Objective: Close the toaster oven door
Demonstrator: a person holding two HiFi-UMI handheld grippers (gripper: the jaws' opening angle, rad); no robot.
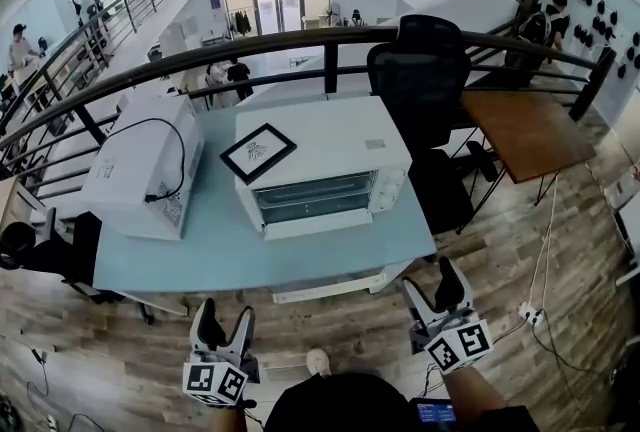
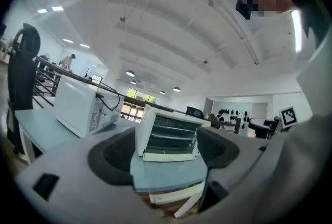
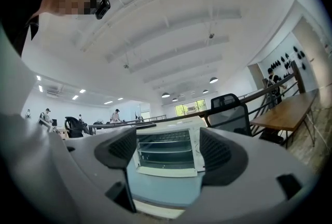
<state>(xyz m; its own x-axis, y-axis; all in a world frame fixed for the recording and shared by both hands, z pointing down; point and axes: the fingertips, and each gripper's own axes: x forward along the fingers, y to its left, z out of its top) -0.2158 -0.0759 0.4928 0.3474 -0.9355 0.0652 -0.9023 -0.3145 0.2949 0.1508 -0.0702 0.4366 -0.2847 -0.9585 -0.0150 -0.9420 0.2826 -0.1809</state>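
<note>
A white toaster oven (image 1: 322, 152) stands on the pale blue table (image 1: 200, 255), its front towards me. Its door (image 1: 318, 222) is folded down flat and the racks inside show. My left gripper (image 1: 225, 323) and right gripper (image 1: 433, 292) hover short of the table's near edge, both open and empty, well apart from the oven. In the left gripper view the toaster oven (image 2: 168, 135) shows between the spread jaws of the gripper (image 2: 166, 158), with the lowered door (image 2: 168, 156). In the right gripper view the toaster oven (image 3: 166, 148) shows the same way, in front of the gripper (image 3: 165, 154).
A white microwave (image 1: 140, 165) with a black cord sits on the table left of the oven. A black framed card (image 1: 258, 152) lies on the oven's top. A black office chair (image 1: 425, 80) and a brown wooden table (image 1: 525, 130) stand to the right, and a dark railing (image 1: 300, 40) runs behind.
</note>
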